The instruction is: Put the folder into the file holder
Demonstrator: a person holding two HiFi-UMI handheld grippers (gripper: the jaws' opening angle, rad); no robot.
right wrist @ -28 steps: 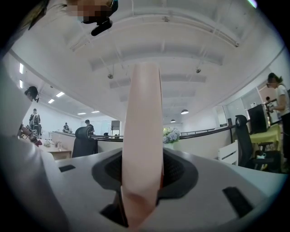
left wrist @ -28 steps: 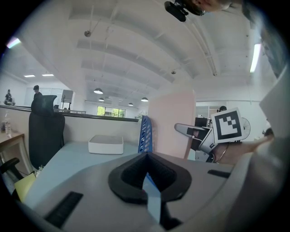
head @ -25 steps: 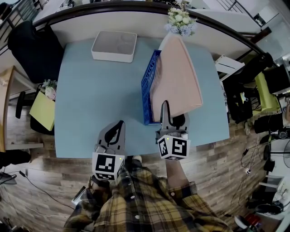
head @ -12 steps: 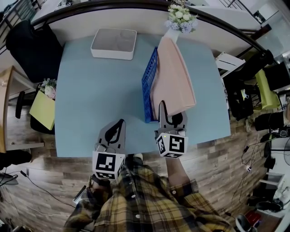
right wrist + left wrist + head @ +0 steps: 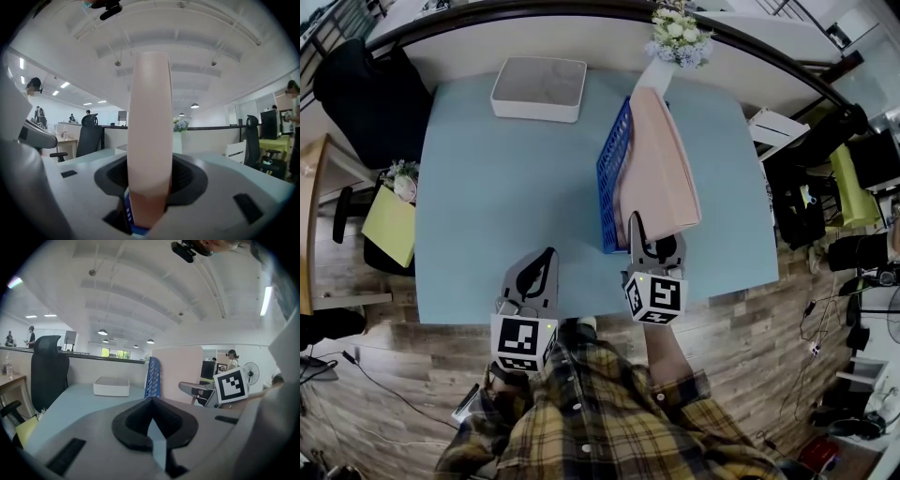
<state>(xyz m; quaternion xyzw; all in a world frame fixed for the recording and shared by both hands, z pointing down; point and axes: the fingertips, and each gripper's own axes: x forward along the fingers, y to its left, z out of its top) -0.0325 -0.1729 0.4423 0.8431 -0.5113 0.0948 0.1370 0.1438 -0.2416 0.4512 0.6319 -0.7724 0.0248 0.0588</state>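
Note:
A pale pink folder (image 5: 661, 159) stands on edge, leaning against the right side of the blue mesh file holder (image 5: 611, 178) on the light blue table (image 5: 506, 206). My right gripper (image 5: 651, 234) is shut on the folder's near end. In the right gripper view the folder (image 5: 150, 117) fills the space between the jaws, which have just eased open a little, and a strip of the blue holder (image 5: 126, 215) shows below it. My left gripper (image 5: 546, 261) rests shut and empty over the table's near edge. The left gripper view shows the holder (image 5: 153, 376) and the folder (image 5: 176, 371) ahead to the right.
A white box (image 5: 538, 89) sits at the table's far left. A vase of flowers (image 5: 677, 37) stands just beyond the holder's far end. A black office chair (image 5: 366, 94) and a yellow bin (image 5: 389, 225) are left of the table, with more chairs and clutter at the right.
My right gripper and the folder have sunk lower, and the folder now stands more upright against the blue holder. The left gripper has stayed put.

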